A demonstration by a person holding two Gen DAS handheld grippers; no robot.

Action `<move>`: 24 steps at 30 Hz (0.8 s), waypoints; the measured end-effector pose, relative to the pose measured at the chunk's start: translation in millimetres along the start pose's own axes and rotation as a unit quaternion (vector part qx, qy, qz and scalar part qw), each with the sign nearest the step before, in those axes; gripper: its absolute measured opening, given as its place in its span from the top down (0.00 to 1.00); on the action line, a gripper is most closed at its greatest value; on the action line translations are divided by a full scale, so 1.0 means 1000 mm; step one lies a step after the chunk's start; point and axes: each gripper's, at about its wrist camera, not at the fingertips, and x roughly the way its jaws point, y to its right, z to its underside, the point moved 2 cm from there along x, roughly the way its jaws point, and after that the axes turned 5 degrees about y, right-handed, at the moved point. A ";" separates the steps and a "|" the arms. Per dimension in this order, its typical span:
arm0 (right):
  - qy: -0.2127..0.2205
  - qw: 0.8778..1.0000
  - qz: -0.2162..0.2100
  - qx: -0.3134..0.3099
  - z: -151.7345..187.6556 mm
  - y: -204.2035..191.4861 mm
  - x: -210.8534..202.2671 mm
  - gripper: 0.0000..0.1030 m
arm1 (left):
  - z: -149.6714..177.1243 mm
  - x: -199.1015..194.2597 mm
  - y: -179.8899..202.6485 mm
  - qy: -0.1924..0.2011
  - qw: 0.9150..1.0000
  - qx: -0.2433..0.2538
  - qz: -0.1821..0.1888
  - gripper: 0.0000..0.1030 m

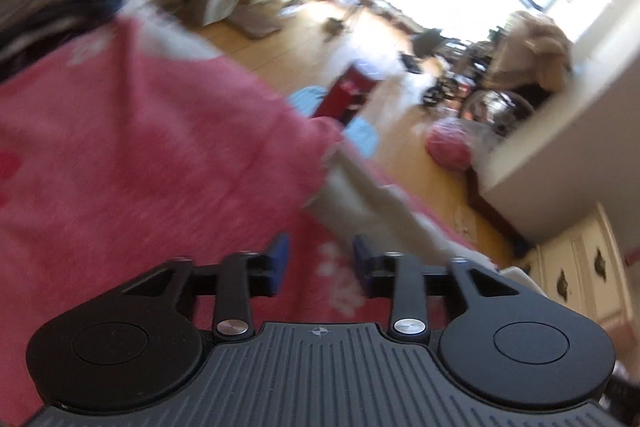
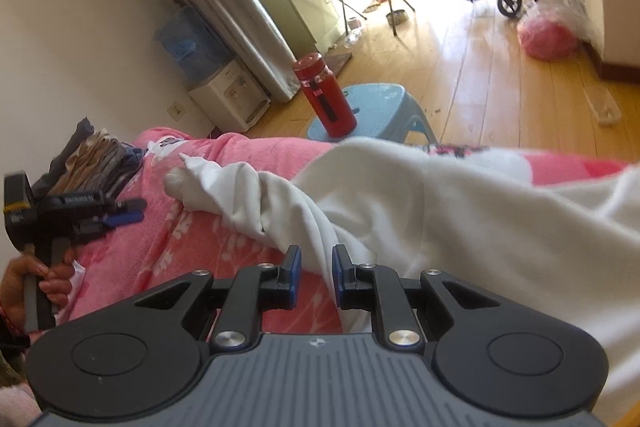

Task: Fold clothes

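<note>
White garment point(image 2: 440, 211) lying on pink blanket point(image 2: 132, 239), sleeve twisted. Left tongs point(image 1: 320, 263) released, empty. Right tongs point(image 2: 316, 277) gripping nothing, gap showing. Next: regrasping sleeve, straightening.

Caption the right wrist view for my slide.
Right gripper open beside a white garment on a pink blanket, left gripper nearby.

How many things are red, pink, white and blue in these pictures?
Red: 1, the bottle.
Pink: 2, the blanket and the bundle in a clear bag on the floor.
White: 2, the garment on the blanket and the water dispenser.
Blue: 1, the stool under the bottle.
Total: 6.
</note>
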 end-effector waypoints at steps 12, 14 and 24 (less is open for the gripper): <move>-0.040 0.996 0.019 -0.078 -0.036 -0.023 0.065 0.64 | -0.022 0.075 0.032 -0.042 0.997 -0.052 -0.026 0.32; -0.050 0.996 0.022 -0.069 -0.035 -0.020 0.074 0.65 | -0.020 0.082 0.028 -0.049 0.996 -0.062 -0.041 0.51; -0.018 0.992 -0.079 -0.092 -0.021 -0.031 0.055 0.95 | -0.023 0.037 0.020 0.049 0.994 -0.051 0.079 0.88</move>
